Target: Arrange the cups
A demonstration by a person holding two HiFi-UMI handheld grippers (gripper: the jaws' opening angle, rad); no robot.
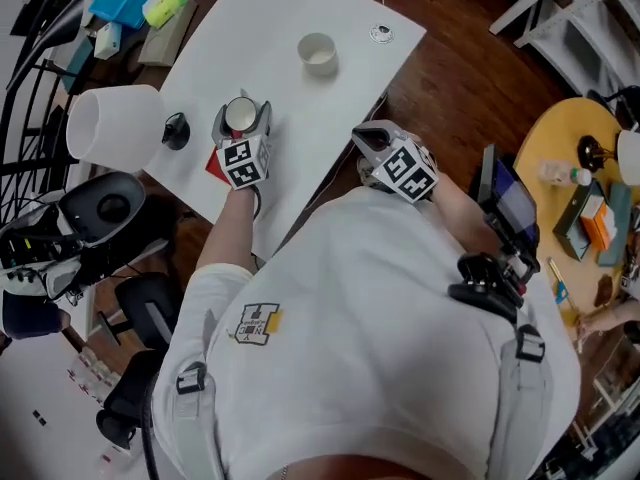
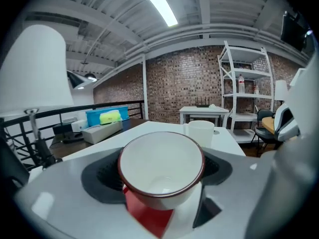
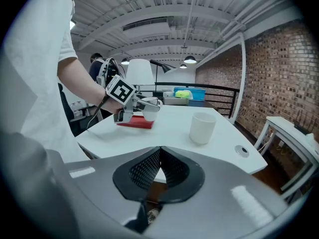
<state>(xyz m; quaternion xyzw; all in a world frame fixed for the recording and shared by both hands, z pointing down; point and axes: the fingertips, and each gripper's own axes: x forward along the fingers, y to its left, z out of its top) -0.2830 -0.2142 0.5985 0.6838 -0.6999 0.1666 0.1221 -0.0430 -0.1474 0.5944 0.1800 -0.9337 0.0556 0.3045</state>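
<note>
The left claw (image 1: 243,126) clamps a red-rimmed cup (image 2: 160,166) between wide-set jaws, over a red mat (image 2: 149,220) on the bench (image 1: 290,148). A plain cup (image 1: 318,53) stands well ahead. The right claw (image 3: 158,171) is closed and empty. The smooth, round cup could slip if the squeeze is light.

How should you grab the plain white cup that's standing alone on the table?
Pinch its round side wall, midway up, coming in level from the person's side. The white cup stands upright, mouth up, with bare table around it.
</note>
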